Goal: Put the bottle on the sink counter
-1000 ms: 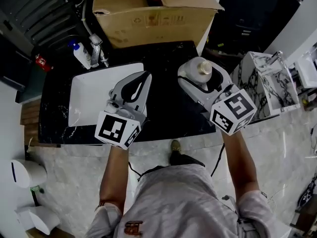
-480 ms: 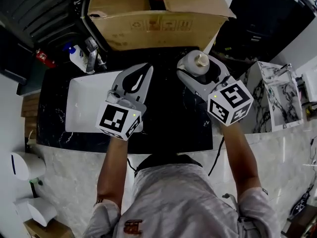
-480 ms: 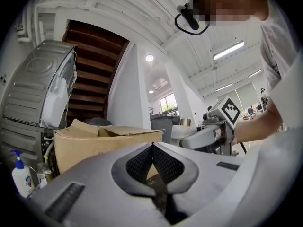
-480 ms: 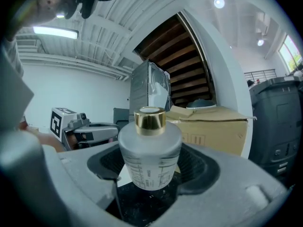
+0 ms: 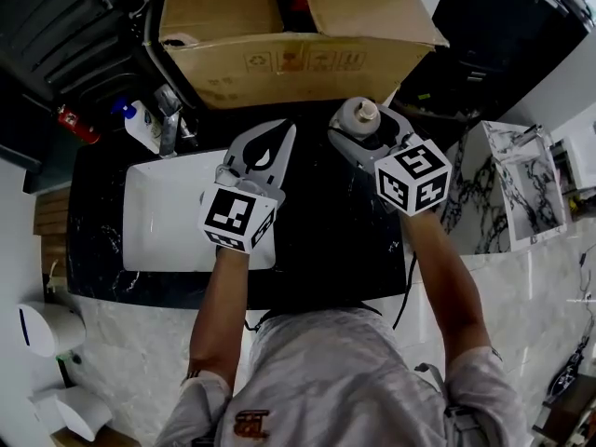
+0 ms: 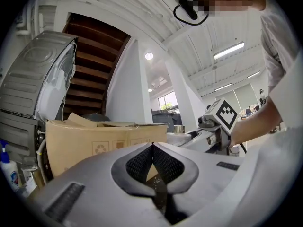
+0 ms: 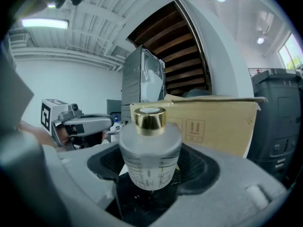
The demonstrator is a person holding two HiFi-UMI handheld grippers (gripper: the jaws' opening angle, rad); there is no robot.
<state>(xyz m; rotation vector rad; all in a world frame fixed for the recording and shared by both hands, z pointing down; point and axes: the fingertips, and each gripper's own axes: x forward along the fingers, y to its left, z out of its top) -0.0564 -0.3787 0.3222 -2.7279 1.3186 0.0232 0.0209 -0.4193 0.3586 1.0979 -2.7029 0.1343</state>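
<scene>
A frosted glass bottle with a gold cap stands upright between the jaws of my right gripper, which is shut on it. It sits over the far part of the black sink counter, just in front of the cardboard box. In the right gripper view the bottle fills the middle, its base low over the dark counter; whether it touches is unclear. My left gripper is shut with nothing in it, over the counter by the white basin's right edge. In the left gripper view its jaws meet at the tip.
A large cardboard box stands along the counter's far edge. The white sink basin lies at the left, with a faucet and a blue-capped bottle behind it. A marble-patterned box stands to the right of the counter.
Both grippers have moved away from me toward the cardboard box. The right one carried the bottle along to the counter's far part.
</scene>
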